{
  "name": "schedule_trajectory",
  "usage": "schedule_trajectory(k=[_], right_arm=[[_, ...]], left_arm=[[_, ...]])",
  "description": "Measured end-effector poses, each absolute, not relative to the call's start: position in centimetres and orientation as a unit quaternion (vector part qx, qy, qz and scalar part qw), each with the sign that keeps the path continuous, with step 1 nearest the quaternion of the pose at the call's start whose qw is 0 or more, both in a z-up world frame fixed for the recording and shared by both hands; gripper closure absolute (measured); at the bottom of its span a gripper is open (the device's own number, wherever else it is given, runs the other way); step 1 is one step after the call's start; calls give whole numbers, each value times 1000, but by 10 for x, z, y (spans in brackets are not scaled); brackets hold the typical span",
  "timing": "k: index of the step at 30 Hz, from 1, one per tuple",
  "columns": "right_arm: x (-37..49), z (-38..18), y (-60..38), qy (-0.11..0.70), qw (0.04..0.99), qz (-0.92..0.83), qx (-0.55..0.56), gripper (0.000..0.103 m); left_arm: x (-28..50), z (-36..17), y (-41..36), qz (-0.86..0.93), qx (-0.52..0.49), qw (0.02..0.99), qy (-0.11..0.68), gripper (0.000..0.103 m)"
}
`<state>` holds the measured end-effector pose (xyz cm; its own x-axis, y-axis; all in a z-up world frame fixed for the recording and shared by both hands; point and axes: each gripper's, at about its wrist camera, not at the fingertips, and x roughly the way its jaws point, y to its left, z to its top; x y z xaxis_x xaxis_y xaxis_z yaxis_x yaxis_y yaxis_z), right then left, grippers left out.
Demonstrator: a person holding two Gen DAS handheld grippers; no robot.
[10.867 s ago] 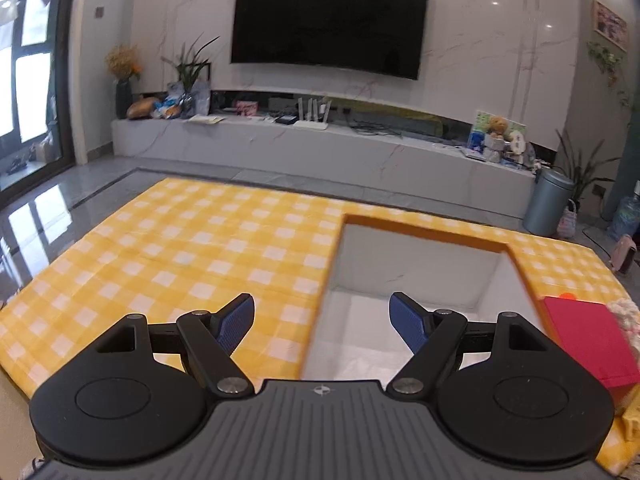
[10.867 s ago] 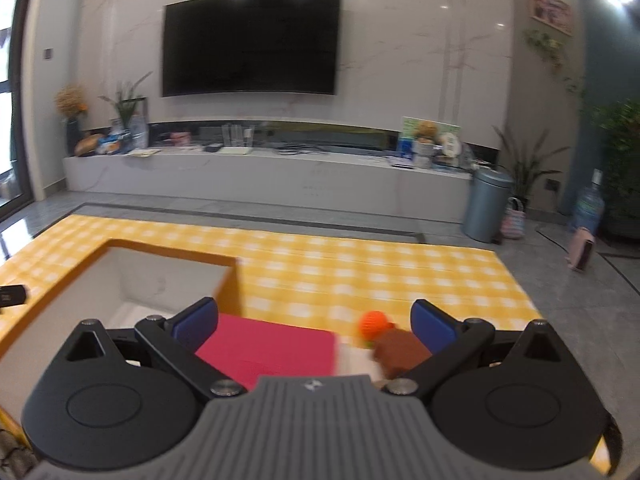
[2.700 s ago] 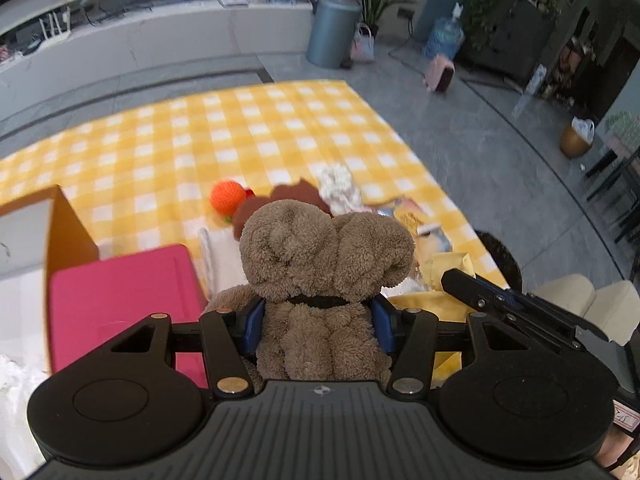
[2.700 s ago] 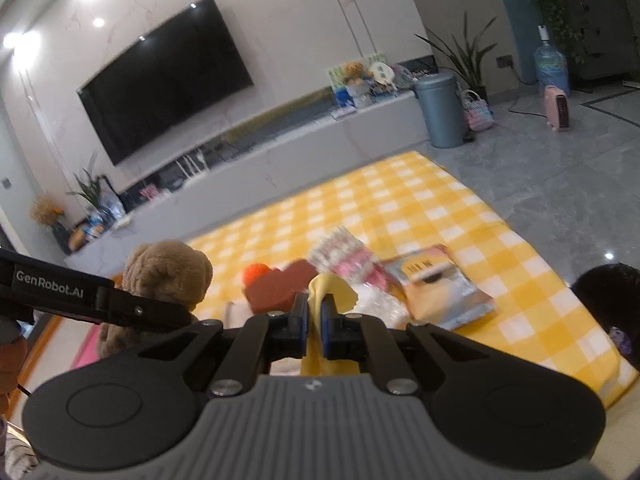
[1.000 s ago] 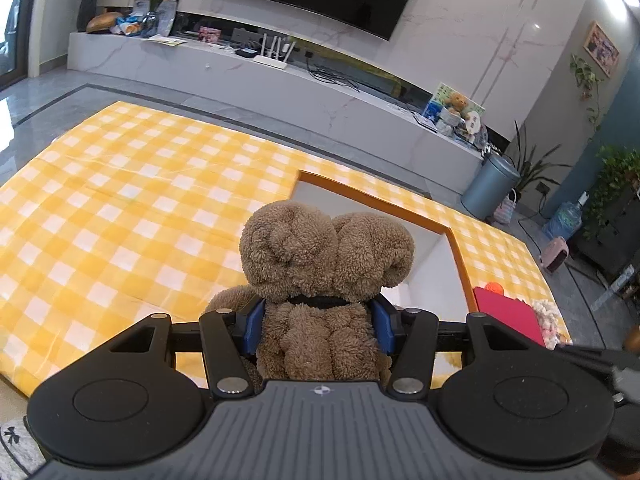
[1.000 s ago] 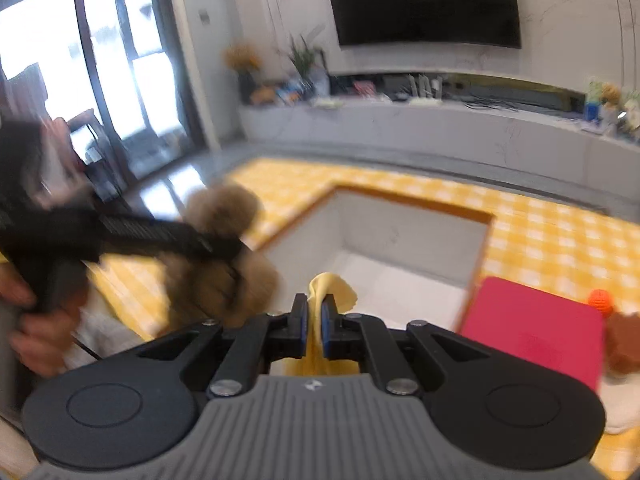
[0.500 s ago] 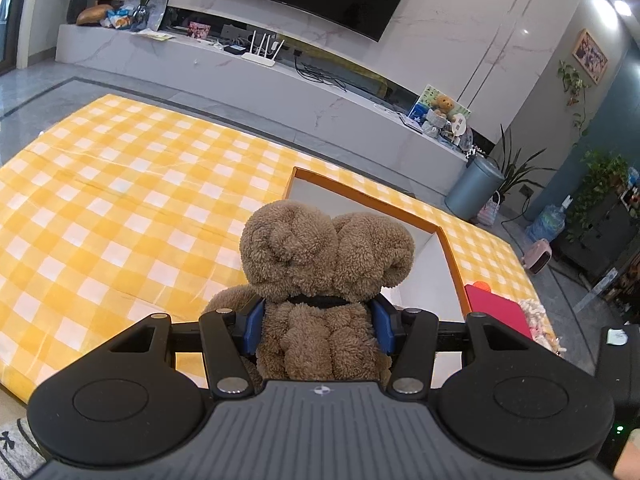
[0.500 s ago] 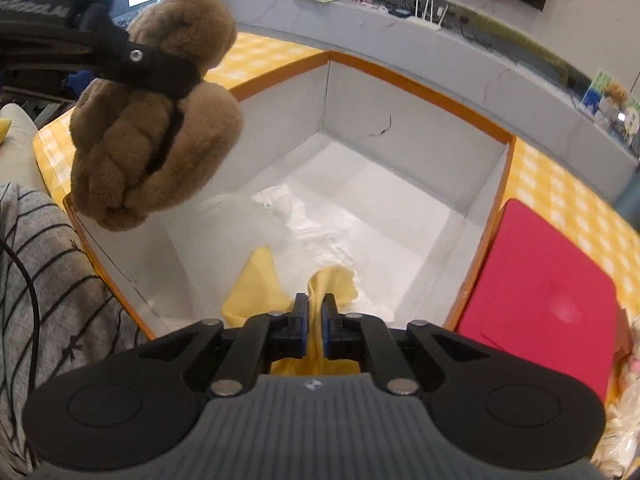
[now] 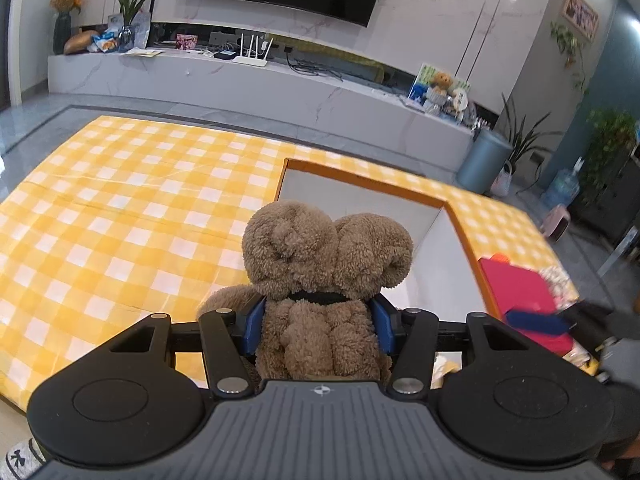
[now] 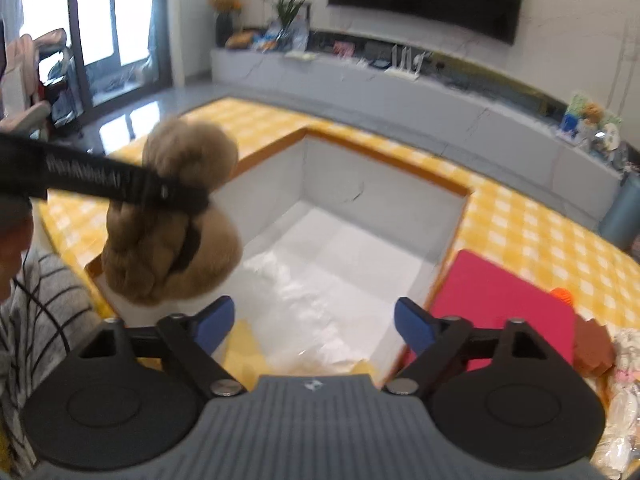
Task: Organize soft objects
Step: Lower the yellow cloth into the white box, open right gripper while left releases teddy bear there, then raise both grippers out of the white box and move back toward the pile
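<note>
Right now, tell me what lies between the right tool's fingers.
Nothing is gripped: the right tool is opening over the white box, with yellow cloth below, in the right wrist view.

Checked tablecloth [image 9: 120, 216], sunken box [image 10: 384, 216], red pad [image 10: 500, 300]

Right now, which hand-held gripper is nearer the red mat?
Right. The right hand-held gripper hangs open over the box beside the red mat; the left hand-held gripper, clamping the teddy bear, sits farther away.

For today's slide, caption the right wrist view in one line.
Right gripper opening over the white box; left gripper holds the brown plush bear.
</note>
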<state>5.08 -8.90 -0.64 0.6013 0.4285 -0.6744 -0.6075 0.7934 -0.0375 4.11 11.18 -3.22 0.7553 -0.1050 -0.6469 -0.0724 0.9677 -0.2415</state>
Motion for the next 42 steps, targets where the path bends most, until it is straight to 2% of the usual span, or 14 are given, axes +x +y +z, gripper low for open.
schedule_trajectory(k=[8,10,14,16,17,22,31,33,35,38,41,42], right_arm=[[57,-9,-106,337,897,268,-99,15],[59,-11,-108,339,897,265,-97,15],[62,-14,-112,343,898,258,-95,15],[64,-13,-114,342,900,253,-92,15],[64,-12,-114,341,901,251,-91,15],[61,-9,-116,335,904,251,-87,14],[57,-4,-110,325,906,263,-66,15],[56,-1,-104,315,906,274,-67,22],[56,3,-97,305,906,288,-60,41],[64,6,-85,314,896,312,-39,61],[72,0,-63,338,879,334,-43,75],[74,-3,-55,347,872,344,-44,76]], left_arm=[[53,-41,84,23,-65,929,364,41],[54,-42,79,37,-55,929,364,35],[52,-38,74,37,-51,929,364,29],[50,-36,77,28,-64,931,358,15],[47,-35,77,26,-70,933,351,14],[39,-25,75,49,-49,941,330,9],[29,-10,87,66,-54,949,302,9],[28,-9,93,71,-60,950,297,9],[27,-8,101,78,-68,950,293,9],[23,-7,112,81,-78,952,285,9],[21,-7,121,83,-87,952,280,9],[21,-8,124,84,-90,952,279,9]])
